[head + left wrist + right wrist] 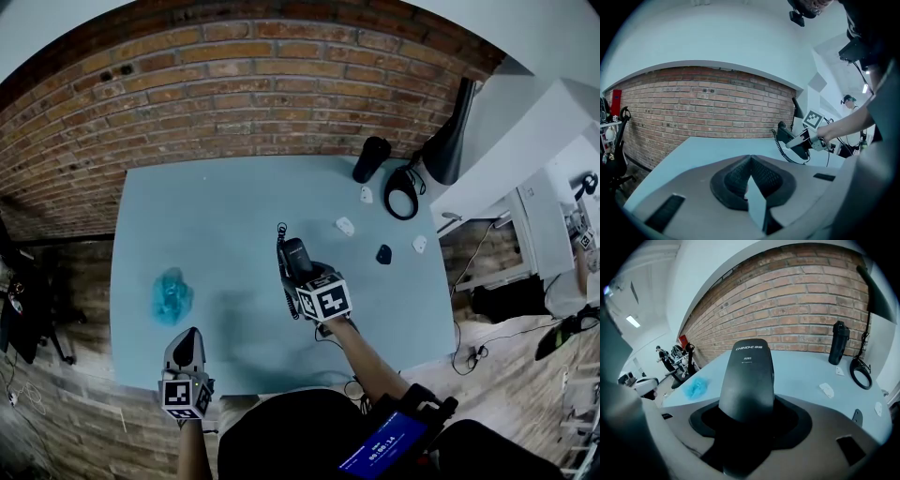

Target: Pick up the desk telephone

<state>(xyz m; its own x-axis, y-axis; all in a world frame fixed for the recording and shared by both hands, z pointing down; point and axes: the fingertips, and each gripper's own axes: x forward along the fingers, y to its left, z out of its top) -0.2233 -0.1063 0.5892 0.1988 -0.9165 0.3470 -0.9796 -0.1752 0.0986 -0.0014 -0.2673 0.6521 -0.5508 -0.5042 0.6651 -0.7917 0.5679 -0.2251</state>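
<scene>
Right hand-held gripper (305,277), jaws wide but clamped on the black desk telephone (747,376), holds it above the counter (216,216) mid-right, apparently a lift; only the left gripper view shows its coiled cord (780,147) dangling, while the left hand-held gripper (750,161) sits closed, empty, near edge, probably unneeded.

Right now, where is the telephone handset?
In the head view the telephone handset is clamped in the right claw near the middle of the table, to the right of the crumpled blue item.
</scene>
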